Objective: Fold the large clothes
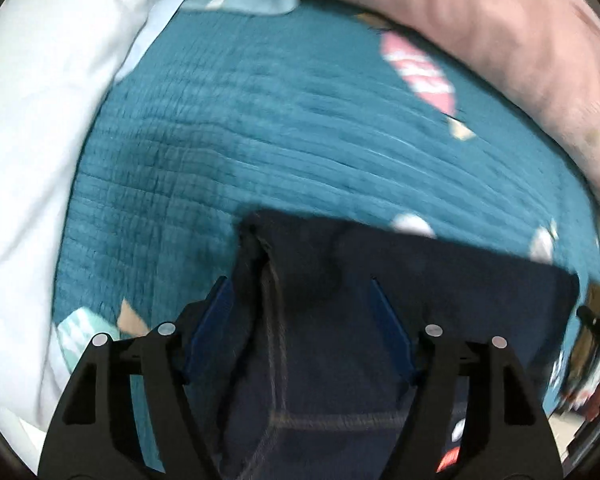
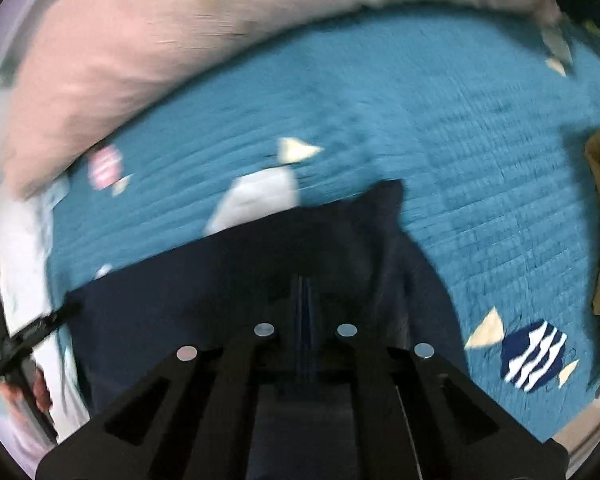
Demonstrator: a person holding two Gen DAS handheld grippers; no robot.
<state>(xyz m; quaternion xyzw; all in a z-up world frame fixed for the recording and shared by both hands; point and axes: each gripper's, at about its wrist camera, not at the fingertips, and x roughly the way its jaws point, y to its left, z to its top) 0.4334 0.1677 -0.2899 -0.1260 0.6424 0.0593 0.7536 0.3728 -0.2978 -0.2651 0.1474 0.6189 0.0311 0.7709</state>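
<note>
Our left gripper stands open astride a seamed edge of the navy garment, pads clear of it; our right gripper is clamped on the same cloth, which lies on the teal quilt. With only one side pinched, the fold could drag askew. Motion blur hides the cloth's far edge, and we cannot tell which garment it is.

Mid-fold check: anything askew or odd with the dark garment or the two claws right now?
One thing: the grip is uneven. The right claw is shut on the navy garment, but the left claw stands open with the seamed corner loose between its pads. The teal quilt looks undisturbed.
</note>
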